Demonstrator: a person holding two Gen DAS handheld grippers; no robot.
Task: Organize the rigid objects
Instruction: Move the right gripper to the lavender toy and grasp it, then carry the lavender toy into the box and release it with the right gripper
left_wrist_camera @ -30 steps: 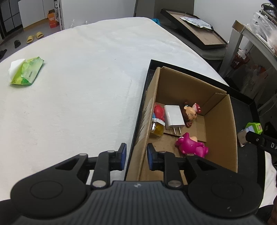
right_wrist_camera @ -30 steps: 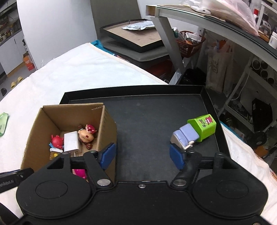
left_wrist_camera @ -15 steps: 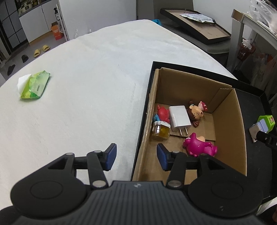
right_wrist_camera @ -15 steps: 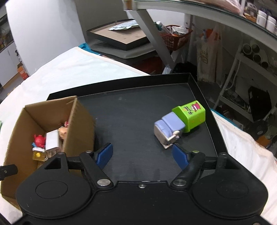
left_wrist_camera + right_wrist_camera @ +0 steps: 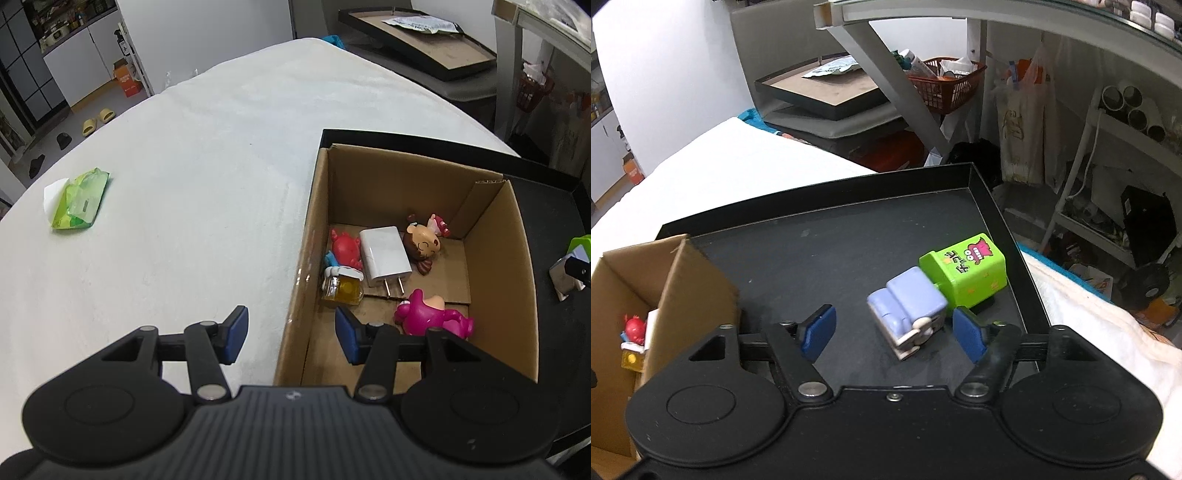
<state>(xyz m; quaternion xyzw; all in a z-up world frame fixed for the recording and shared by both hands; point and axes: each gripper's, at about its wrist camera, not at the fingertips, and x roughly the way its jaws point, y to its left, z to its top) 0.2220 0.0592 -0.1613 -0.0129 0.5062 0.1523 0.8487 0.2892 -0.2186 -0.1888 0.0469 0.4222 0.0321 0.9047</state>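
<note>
The right gripper [image 5: 892, 332] is spread wide and empty, its blue pads flanking the lavender-and-green block-shaped plastic toy [image 5: 934, 291] lying on its side on the black shallow tray [image 5: 812, 254]. A good grasp probably means lowering until both pads bracket the lavender end squarely before closing. The left gripper [image 5: 291, 334], also wide open and empty, straddles the near wall of the brown cardboard box [image 5: 495, 266], which holds small figurines and a white charger [image 5: 384, 256].
</note>
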